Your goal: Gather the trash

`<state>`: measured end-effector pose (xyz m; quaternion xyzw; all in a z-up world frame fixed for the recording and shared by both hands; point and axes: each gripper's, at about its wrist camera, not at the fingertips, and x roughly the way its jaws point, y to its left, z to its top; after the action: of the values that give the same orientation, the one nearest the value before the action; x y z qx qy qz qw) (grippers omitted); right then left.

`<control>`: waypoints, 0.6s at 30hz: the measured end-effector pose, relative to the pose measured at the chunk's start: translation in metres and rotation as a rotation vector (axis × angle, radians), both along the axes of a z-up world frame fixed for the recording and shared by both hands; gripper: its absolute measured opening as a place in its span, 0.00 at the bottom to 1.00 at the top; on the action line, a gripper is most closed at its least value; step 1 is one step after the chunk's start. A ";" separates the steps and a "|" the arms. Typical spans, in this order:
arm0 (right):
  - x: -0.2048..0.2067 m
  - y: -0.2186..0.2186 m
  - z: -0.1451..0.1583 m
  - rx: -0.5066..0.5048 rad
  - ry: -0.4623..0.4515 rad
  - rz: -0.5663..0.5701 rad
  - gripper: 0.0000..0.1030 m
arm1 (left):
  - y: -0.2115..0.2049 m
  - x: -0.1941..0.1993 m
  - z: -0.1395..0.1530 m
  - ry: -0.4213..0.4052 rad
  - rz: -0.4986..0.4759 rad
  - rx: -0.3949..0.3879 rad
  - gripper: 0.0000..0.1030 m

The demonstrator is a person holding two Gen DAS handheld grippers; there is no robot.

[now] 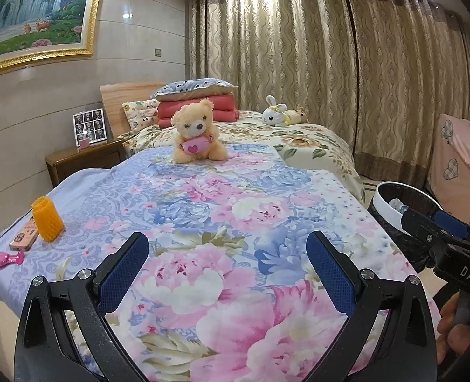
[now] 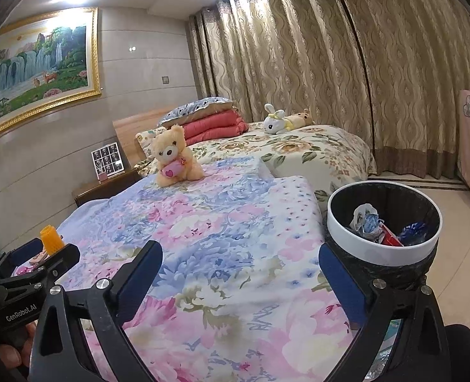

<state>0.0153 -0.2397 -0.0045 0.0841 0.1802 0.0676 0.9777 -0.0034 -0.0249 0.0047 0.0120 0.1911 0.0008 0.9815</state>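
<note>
The bin [image 2: 383, 256] stands on the floor at the right edge of the bed [image 2: 222, 238], its white rim just beside the right gripper [image 2: 239, 273]; crumpled wrappers [image 2: 367, 219], white, blue and red, already lie inside it, so part of the collecting looks done. What seems left sits at the near left corner of the bed: an orange foam net sleeve [image 1: 47, 219] standing upright, touching a flat pinkish case [image 1: 25, 237], with a small pink item [image 1: 7, 258] just nearer. Whether the case and pink item count as trash I cannot tell; the sleeve looks the likeliest next pick. Both grippers hang above the near end of the floral cover with fingers spread wide and nothing between them; the left gripper [image 1: 227, 267] is the closer to the sleeve. Farther off, a teddy [image 1: 198, 135] sits mid-bed and a plush rabbit [image 1: 276, 115] lies far right, neither likely trash.
</note>
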 end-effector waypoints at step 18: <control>-0.003 -0.004 0.004 0.003 -0.004 0.006 0.97 | -0.004 -0.003 0.004 -0.013 -0.008 0.005 0.99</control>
<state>0.0126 -0.2440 -0.0010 0.0851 0.1786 0.0711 0.9777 -0.0067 -0.0293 0.0083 0.0150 0.1848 -0.0026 0.9827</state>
